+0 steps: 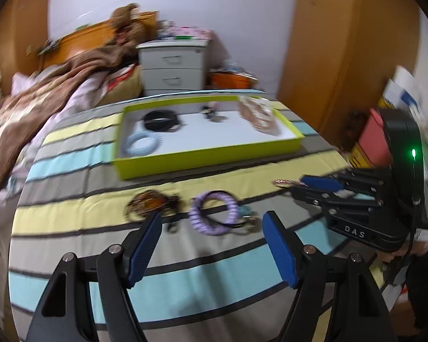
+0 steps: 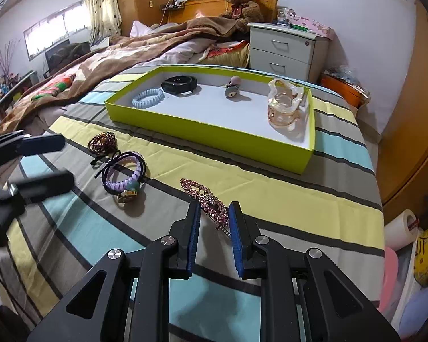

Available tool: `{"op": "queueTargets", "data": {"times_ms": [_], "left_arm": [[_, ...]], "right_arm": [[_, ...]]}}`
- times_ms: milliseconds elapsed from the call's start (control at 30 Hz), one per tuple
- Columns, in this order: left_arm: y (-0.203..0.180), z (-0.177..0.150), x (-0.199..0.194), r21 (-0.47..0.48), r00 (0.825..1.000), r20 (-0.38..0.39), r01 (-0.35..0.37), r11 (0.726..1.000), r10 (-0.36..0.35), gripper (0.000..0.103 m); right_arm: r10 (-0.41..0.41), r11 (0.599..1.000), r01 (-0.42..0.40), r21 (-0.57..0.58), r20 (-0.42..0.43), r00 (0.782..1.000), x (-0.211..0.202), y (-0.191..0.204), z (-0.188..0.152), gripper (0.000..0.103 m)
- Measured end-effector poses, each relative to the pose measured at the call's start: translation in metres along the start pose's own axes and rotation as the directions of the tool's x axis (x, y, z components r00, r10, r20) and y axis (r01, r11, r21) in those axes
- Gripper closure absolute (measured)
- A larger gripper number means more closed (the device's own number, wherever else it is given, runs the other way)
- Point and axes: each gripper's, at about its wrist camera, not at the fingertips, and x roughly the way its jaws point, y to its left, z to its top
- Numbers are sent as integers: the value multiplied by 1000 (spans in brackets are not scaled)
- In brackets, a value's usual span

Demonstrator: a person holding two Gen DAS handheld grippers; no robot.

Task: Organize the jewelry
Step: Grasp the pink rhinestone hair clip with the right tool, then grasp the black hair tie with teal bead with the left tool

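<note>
A lime-green box [image 2: 214, 135] [image 1: 208, 158] sits on the striped bedspread and holds a light-blue coil tie [image 2: 147, 97], a black band [image 2: 179, 84], a small charm [image 2: 231, 87] and a clear amber claw clip [image 2: 285, 105]. In front lie a brown beaded bracelet [image 2: 102, 142] [image 1: 149, 202], a purple coil tie with black elastic and a ring [image 2: 124, 178] [image 1: 214, 213], and a pink rhinestone hair clip [image 2: 207, 199]. My right gripper [image 2: 214, 213] is shut on the pink clip's near end. My left gripper [image 1: 212, 228] is open, just short of the purple tie.
The striped bedspread [image 2: 271, 199] stretches toward a brown blanket [image 2: 114, 54] at the left. A grey two-drawer nightstand [image 2: 282, 51] and a teddy bear [image 2: 242, 2] stand behind the box. A wooden wardrobe [image 2: 408, 114] and clutter stand at the right edge.
</note>
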Motion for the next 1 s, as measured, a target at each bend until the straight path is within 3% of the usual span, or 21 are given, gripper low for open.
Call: {"op": "queueTargets", "data": {"times_ms": [300,500,600,667,833,933,1000], "left_arm": [[-29,5,25,107,999,-39,-3,994,7,29],[-41,2,37,177,996,-66,-54,983,67,39],[-47,1,42,209,994,-78,-63,976,81,47],[-50,0,46,235,990,-90,-80,969,104,59],[-53,-1,51,250,988,-104,-88,964,117,71],[-51,0,50,235,988,-101,-91,968,118,86],[-49,1,49,224,989,-102,-83,971,108,87]], "right_arm": [[10,999,-10,40,16,1000,-9,-12,-11,82],[19,998,-20,61,26,999,-13,-18,-12,82],[25,998,-27,65,30,999,-13,-19,-13,82],[29,997,-31,67,32,999,-13,-19,-13,82],[35,997,-37,70,33,999,-15,-20,-15,82],[35,997,-37,71,34,999,-15,-21,-15,82],[35,997,-37,72,35,999,-15,-20,-15,82]]}}
